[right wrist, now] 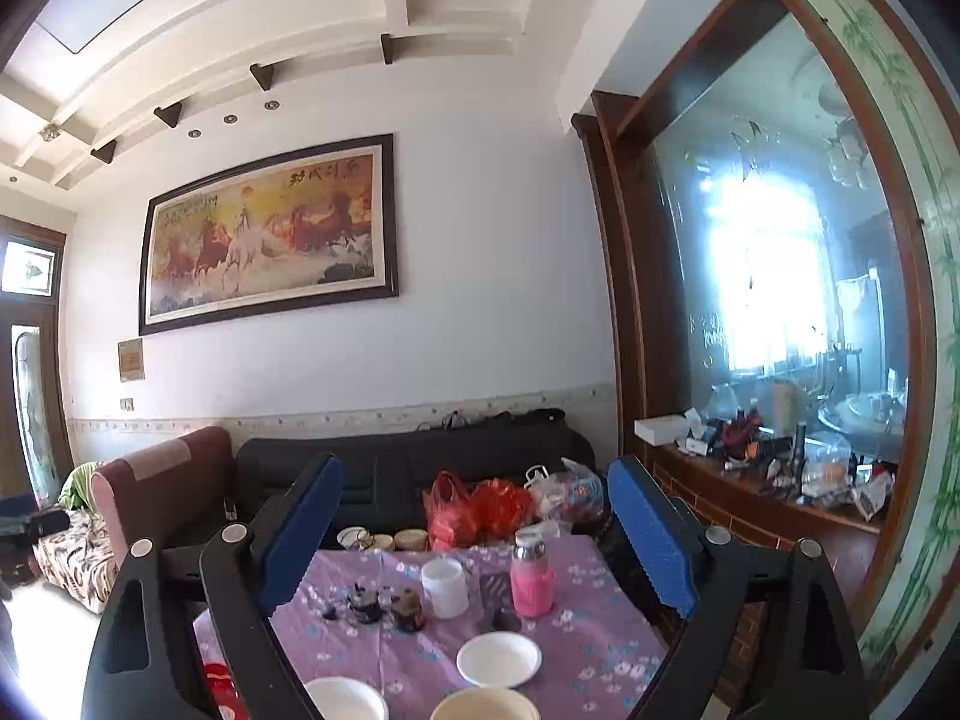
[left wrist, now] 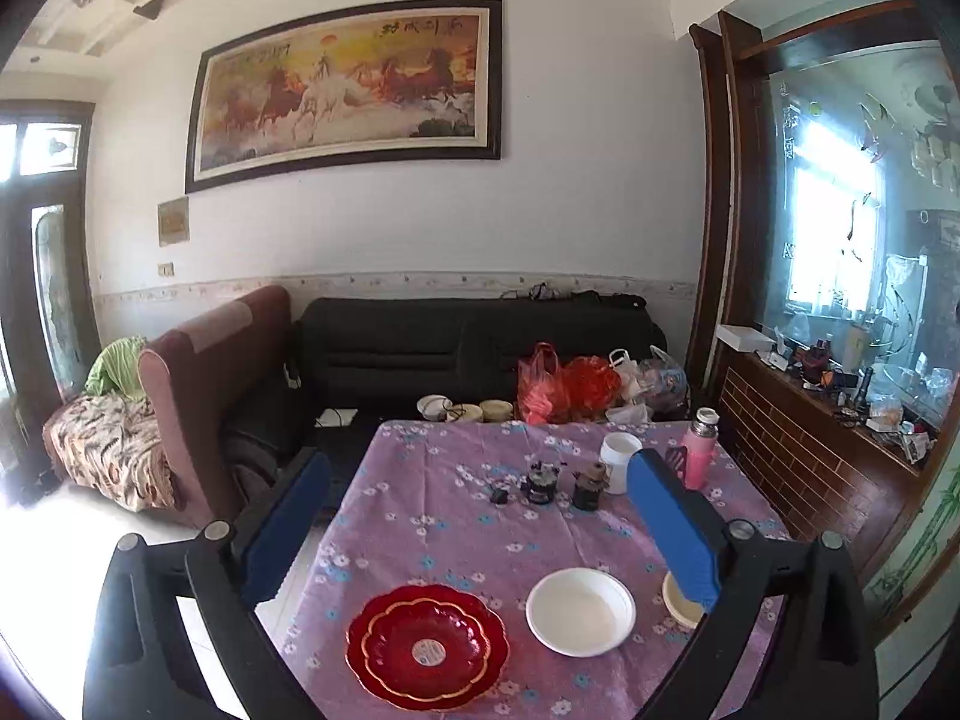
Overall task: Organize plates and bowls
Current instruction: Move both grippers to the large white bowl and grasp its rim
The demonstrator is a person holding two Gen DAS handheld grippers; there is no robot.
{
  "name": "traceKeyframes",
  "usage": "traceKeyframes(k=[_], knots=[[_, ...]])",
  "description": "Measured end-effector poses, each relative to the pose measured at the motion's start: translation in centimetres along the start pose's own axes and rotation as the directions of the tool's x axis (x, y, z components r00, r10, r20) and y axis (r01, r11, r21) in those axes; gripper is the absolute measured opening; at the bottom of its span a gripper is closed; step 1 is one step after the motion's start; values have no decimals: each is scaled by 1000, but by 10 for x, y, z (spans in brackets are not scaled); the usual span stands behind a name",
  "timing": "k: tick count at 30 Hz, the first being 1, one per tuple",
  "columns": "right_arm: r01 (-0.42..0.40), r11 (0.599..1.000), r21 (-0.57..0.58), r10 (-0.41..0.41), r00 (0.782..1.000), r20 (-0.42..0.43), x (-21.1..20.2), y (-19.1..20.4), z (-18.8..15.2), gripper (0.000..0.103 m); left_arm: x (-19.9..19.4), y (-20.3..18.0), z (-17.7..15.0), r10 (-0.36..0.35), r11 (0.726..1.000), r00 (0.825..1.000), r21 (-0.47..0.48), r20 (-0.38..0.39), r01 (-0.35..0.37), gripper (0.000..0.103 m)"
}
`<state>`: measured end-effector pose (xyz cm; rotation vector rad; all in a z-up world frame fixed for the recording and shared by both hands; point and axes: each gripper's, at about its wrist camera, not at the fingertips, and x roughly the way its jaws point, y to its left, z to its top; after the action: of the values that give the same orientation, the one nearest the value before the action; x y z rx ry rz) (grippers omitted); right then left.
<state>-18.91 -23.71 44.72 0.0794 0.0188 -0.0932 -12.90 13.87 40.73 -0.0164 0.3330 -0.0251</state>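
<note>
Both claws spread, empty, above tabletop (left wrist: 456,480); nothing grasped yet.
Left claw (left wrist: 480,534): descend to red plate (left wrist: 427,645) at 6 o'clock, pinch rim squarely; right claw (right wrist: 474,540) takes white bowl (right wrist: 499,659).

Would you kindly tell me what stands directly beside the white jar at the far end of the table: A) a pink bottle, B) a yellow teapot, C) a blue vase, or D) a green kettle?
A: the pink bottle with a metal cap stands right of the white jar.

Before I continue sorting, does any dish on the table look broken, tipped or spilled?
Nothing stands out. The red scalloped plate, white round bowl and cream bowl all sit upright and separate on the purple floral tablecloth.
</note>
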Motion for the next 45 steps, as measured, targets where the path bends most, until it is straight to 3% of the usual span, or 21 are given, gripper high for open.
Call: traceKeyframes(k=[3, 5, 8, 10, 15, 20, 22, 24, 26, 33, 38, 43, 45], knots=[[-10, 1000, -3, 10, 1000, -21, 25, 15, 47, 93, 22, 9, -6, 13, 1000, 1000, -25, -7, -13, 103], [-35, 999, -3, 34, 997, -69, 48, 26, 56, 94, 45, 15, -22, -18, 998, 999, -56, -35, 17, 103], [-91, 996, 23, 94, 979, -179, 84, 42, 17, 94, 85, 17, -61, -53, 994, 993, -101, -110, 42, 103], [-142, 988, 61, 153, 949, -275, 111, 49, -32, 95, 111, 12, -87, -48, 994, 988, -101, -150, 33, 103], [-218, 966, 138, 258, 845, -469, 163, 65, -172, 94, 167, -4, -140, -33, 996, 972, -87, -231, 13, 103], [-198, 957, 214, 291, 693, -659, 210, 73, -300, 83, 221, -24, -180, 0, 998, 948, -52, -317, -17, 103], [-175, 956, 237, 293, 643, -707, 225, 71, -337, 82, 241, -30, -190, 3, 998, 936, -51, -351, -22, 103], [-158, 954, 257, 299, 608, -736, 235, 71, -361, 82, 261, -37, -198, -17, 999, 916, -52, -401, -4, 103], [-145, 953, 266, 299, 588, -752, 241, 71, -382, 82, 281, -45, -209, -13, 999, 896, -40, -445, -5, 103], [-138, 954, 265, 295, 569, -767, 256, 77, -407, 82, 334, -60, -245, -58, 997, 821, -72, -569, 21, 102], [-154, 956, 248, 291, 590, -753, 258, 87, -416, 79, 346, -68, -250, -63, 998, 805, -45, -590, 45, 86], [-167, 951, 261, 309, 594, -743, 258, 91, -424, 73, 353, -73, -255, -59, 998, 791, -26, -609, 54, 83], [-169, 949, 266, 313, 597, -739, 258, 91, -425, 69, 356, -76, -259, -61, 998, 778, -18, -625, 64, 68]])
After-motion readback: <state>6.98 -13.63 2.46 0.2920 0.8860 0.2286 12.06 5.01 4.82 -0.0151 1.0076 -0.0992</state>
